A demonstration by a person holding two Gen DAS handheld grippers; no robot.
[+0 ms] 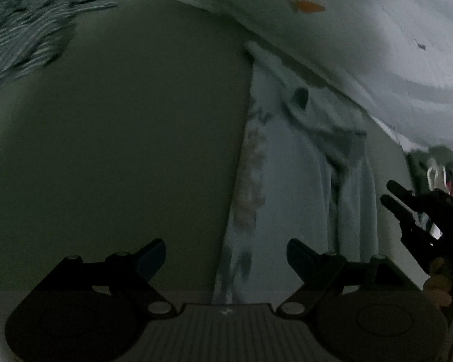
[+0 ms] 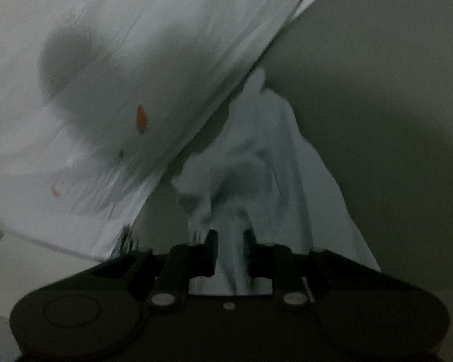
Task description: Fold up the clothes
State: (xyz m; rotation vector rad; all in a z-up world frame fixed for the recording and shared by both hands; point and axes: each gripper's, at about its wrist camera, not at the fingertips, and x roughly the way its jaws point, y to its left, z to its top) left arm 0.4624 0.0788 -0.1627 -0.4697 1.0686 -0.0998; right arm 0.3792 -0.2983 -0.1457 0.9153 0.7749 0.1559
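A pale blue garment (image 1: pixel 299 163) lies stretched on the dull green surface (image 1: pixel 120 135), a faint pink print along its left edge. My left gripper (image 1: pixel 226 255) is open and empty, above the garment's near left edge. My right gripper (image 2: pixel 231 241) is shut on a bunched fold of the same pale blue garment (image 2: pixel 256 163). The right gripper also shows at the right edge of the left wrist view (image 1: pixel 391 194), by the garment's right side.
A white sheet with small orange prints (image 1: pixel 362 30) lies beyond the garment; it also fills the upper left of the right wrist view (image 2: pixel 105 90). A striped grey-blue cloth (image 1: pixel 30 30) lies at the far left. A dark item (image 1: pixel 438 166) sits at the right.
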